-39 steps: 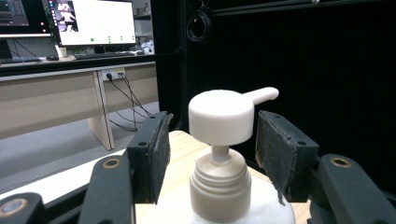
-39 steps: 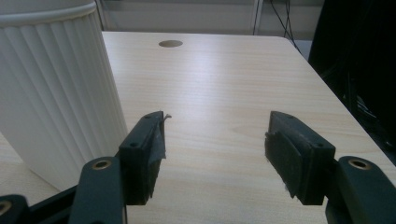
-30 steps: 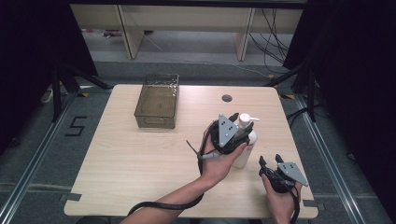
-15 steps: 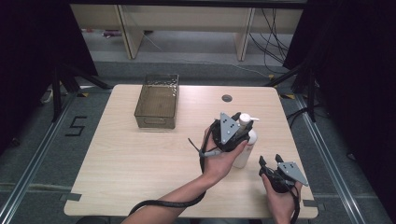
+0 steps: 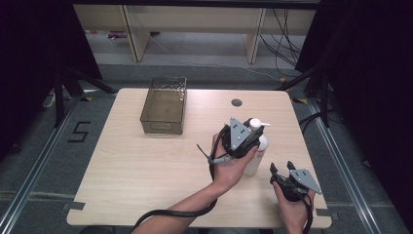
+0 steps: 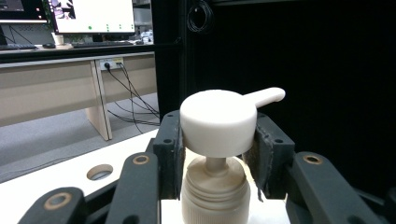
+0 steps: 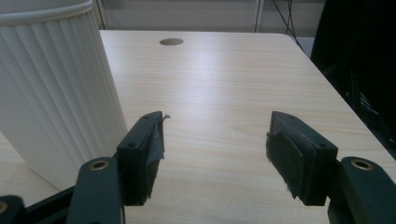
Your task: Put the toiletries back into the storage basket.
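So, going left to right: the wire basket (image 5: 163,105) sat far left on the table (image 5: 126,165), well apart from the action. Right of centre stood the white pump bottle (image 5: 256,155), upright, ribbed plastic body. The left gripper (image 6: 215,140) was clamped on the pump head (image 6: 218,122), one jaw on each side. Honestly that looked like a dodgy spot to hold; the head rides on a thin stem and could probably sink or twist. The ribbed body seemed grippier, stiff-ish, likely light. Near right, the right gripper (image 7: 212,151) hung spread wide with nothing in it, just beside the bottle.
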A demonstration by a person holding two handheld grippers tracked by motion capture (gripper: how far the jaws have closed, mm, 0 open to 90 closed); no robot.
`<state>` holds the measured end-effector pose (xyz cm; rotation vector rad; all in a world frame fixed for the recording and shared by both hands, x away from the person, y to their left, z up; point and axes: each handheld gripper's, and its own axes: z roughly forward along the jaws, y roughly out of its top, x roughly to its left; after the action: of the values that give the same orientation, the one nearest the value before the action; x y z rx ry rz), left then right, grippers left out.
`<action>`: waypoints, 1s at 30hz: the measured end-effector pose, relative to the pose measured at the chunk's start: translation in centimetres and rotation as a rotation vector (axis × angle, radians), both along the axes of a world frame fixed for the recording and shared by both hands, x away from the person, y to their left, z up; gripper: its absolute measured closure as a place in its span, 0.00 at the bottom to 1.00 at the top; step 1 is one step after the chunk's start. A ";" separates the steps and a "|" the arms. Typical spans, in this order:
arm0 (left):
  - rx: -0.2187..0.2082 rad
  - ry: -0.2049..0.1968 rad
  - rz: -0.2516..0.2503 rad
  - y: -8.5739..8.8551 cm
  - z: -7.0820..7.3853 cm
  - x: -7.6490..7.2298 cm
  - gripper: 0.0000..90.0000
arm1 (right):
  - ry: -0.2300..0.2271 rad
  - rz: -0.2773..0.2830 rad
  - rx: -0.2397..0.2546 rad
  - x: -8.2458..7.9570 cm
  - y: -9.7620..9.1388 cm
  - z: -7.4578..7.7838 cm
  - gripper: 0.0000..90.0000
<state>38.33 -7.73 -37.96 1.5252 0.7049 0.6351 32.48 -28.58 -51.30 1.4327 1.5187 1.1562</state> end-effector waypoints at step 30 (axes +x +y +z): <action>-0.004 -0.041 0.024 4.9 3.3 0.7 0.66 | -0.008 0.016 -0.035 0.1 -0.2 -0.1 0.41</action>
<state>39.05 -2.81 -34.64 1.4975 0.6937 0.6807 32.61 -28.76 -51.37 1.3937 1.5396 1.1383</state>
